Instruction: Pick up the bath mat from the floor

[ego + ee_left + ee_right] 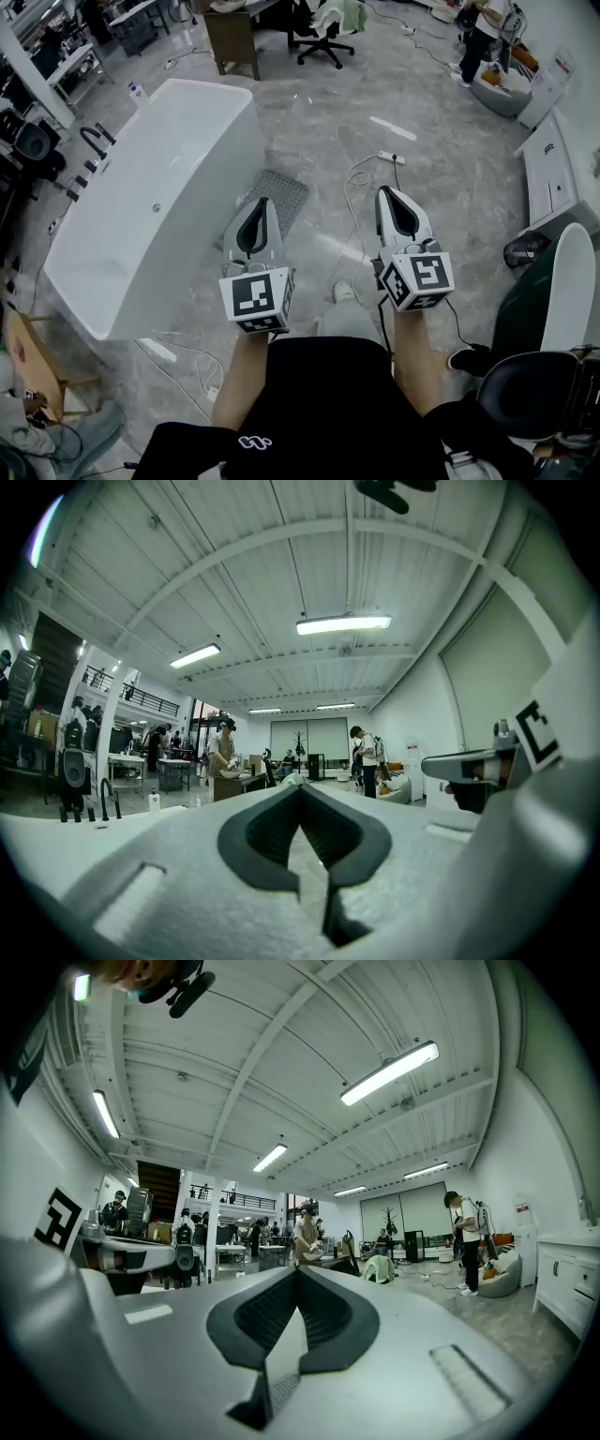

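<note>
The bath mat [285, 194] is a grey textured rectangle lying flat on the marble floor beside the bathtub's end. In the head view my left gripper [262, 201] is held level above the floor and its tip overlaps the mat's left edge, hiding part of it. Its jaws are shut with nothing between them. My right gripper [386, 191] is held level to the right of the mat, also shut and empty. The left gripper view shows its jaws [300, 787] closed tip to tip against the room. The right gripper [298, 1269] looks the same in its own view. Neither gripper view shows the mat.
A white freestanding bathtub [141, 187] with black taps fills the left. A power strip [392, 157] and its white cable lie on the floor ahead of the right gripper. A white cabinet [553, 169] and a black toilet seat [530, 394] stand at the right. People work in the background.
</note>
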Motion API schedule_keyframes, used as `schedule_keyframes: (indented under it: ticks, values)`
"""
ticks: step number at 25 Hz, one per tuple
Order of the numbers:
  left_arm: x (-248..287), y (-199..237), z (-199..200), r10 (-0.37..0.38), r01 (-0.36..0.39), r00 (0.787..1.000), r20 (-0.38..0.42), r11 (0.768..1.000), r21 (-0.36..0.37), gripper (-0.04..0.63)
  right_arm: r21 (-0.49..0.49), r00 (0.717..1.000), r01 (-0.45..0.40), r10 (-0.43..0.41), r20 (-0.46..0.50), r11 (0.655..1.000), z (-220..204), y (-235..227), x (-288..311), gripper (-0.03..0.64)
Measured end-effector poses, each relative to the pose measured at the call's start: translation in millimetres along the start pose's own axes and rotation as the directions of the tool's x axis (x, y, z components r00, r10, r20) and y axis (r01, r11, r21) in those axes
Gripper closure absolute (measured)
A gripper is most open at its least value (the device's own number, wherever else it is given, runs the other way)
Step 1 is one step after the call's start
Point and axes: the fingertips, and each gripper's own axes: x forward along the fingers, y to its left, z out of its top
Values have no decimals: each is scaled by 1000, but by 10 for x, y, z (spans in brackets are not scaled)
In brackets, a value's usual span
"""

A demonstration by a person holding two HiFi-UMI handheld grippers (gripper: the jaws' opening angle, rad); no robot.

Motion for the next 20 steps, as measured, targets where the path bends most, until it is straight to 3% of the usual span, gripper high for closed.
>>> schedule_keyframes:
  ticks: [20]
  values:
    - [576, 182, -281, 49, -48, 994, -102, 999, 9, 591, 52, 996, -49, 53, -74, 997, -307, -306, 635, 614]
